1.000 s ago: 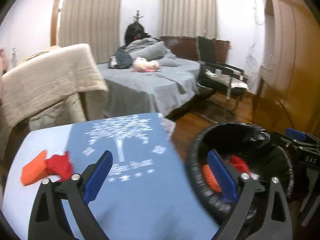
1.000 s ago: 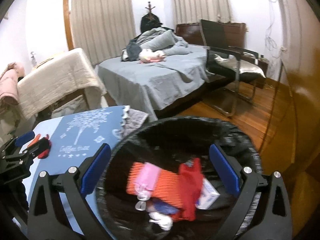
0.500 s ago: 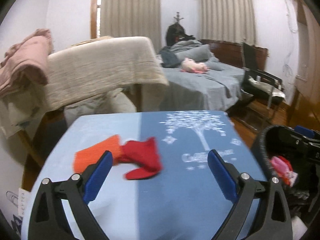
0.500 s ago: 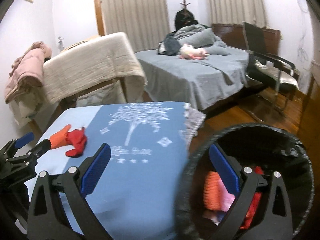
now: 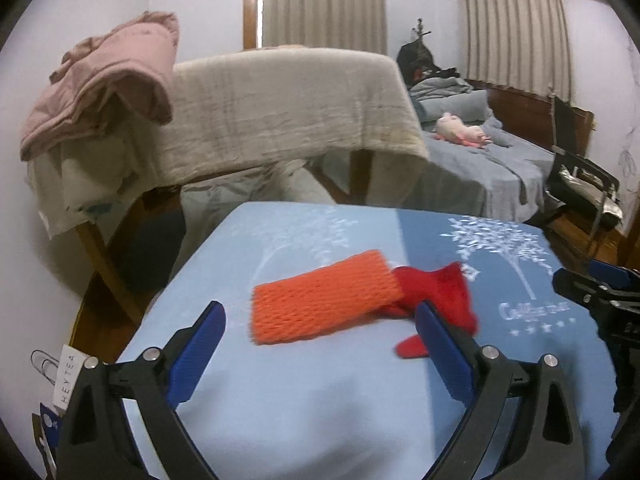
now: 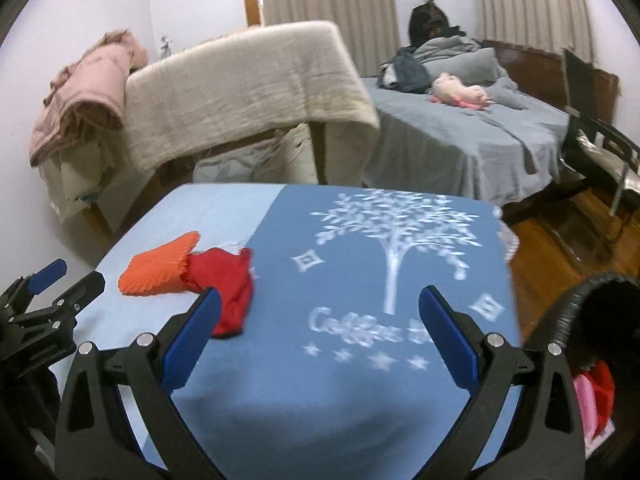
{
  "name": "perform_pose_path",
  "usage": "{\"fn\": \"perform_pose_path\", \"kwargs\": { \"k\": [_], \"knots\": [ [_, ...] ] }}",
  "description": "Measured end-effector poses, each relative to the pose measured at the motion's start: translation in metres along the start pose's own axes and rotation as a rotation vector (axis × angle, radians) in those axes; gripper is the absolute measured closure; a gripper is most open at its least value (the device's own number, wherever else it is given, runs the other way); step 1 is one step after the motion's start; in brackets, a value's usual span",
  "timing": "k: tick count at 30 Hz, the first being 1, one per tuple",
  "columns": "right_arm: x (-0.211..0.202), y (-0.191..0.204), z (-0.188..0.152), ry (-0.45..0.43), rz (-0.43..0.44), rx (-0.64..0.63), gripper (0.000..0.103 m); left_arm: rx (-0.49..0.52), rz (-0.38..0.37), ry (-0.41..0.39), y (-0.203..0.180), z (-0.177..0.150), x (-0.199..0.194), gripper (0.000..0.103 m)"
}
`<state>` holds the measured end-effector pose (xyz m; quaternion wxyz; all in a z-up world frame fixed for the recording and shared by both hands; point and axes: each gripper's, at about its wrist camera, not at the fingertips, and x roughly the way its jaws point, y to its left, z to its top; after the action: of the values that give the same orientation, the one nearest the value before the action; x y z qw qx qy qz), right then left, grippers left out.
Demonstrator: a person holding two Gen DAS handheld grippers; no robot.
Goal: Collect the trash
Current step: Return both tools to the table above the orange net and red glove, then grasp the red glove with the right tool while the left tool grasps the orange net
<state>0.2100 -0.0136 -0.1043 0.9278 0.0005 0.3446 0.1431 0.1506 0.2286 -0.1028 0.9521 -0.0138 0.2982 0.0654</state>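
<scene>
An orange foam net sleeve and a red crumpled piece lie touching on the blue tablecloth. My left gripper is open and empty, just short of them, its jaws wide on either side. In the right wrist view the orange sleeve and red piece lie to the left. My right gripper is open and empty over the cloth's middle. The black trash bin shows at the right edge, with pink and red trash inside.
A beige blanket over a wooden frame and pink clothes stand behind the table. A grey bed and a black chair are at the right. Wooden floor lies beside the table.
Both grippers have swung left, away from the bin and toward the table. The orange and red pieces have come closer and now lie between my left gripper's jaws. Both stay open.
</scene>
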Motion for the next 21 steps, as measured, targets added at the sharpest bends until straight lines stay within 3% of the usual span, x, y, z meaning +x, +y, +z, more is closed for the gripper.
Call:
{"fn": "perform_pose_path", "kwargs": {
  "k": [13,19,21],
  "knots": [
    [0.078,0.051,-0.001,0.118,0.02,-0.075,0.008,-0.062,0.049,0.031,0.039,-0.005,0.025,0.009],
    [0.097,0.064,-0.003,0.182,0.061,-0.095,0.032,-0.071,0.053,0.049,0.045,-0.006,0.034,0.009],
    [0.101,0.067,-0.004,0.208,0.09,-0.1,0.053,-0.069,0.052,0.057,0.045,-0.006,0.038,0.009]
  ]
}}
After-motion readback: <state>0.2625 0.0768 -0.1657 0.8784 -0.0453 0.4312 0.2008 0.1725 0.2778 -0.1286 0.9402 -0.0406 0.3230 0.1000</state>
